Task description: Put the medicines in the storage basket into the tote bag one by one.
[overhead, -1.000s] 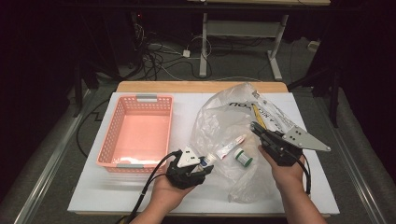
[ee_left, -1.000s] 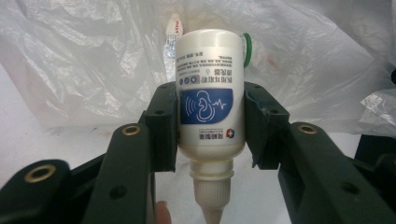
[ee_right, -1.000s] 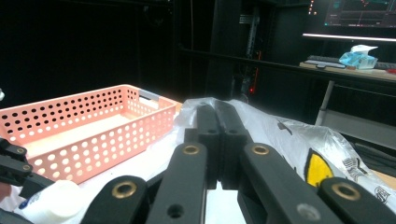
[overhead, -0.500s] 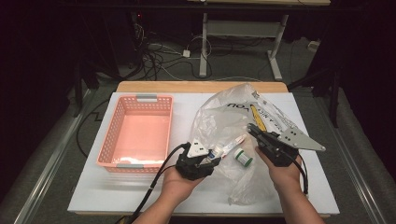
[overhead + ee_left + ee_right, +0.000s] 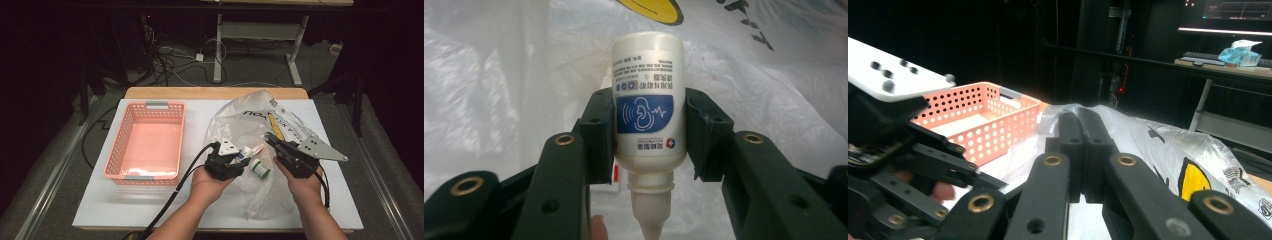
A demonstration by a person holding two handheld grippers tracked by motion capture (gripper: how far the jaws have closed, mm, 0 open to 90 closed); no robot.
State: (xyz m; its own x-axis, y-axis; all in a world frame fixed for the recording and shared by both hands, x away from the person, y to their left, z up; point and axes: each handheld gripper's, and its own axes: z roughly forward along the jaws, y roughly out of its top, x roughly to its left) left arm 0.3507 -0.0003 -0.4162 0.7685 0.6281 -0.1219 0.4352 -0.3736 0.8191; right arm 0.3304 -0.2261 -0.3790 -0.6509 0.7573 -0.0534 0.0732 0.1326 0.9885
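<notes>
left gripper (image 5: 239,159) – fingers clamped on the bottle (image 5: 648,107) – has drawn it from the bag (image 5: 260,120); right gripper (image 5: 274,141) pinches the bag – basket (image 5: 145,142) next.

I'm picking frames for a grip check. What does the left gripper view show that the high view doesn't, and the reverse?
Left gripper view: the bottle's blue ear-symbol label, printed text and nozzle cap, with both black pads pressed on its sides. High view: the pink basket, a green-capped vial and the right gripper, pinching the plastic bag. Shared: the bottle in the left gripper and the crinkled bag behind it.
</notes>
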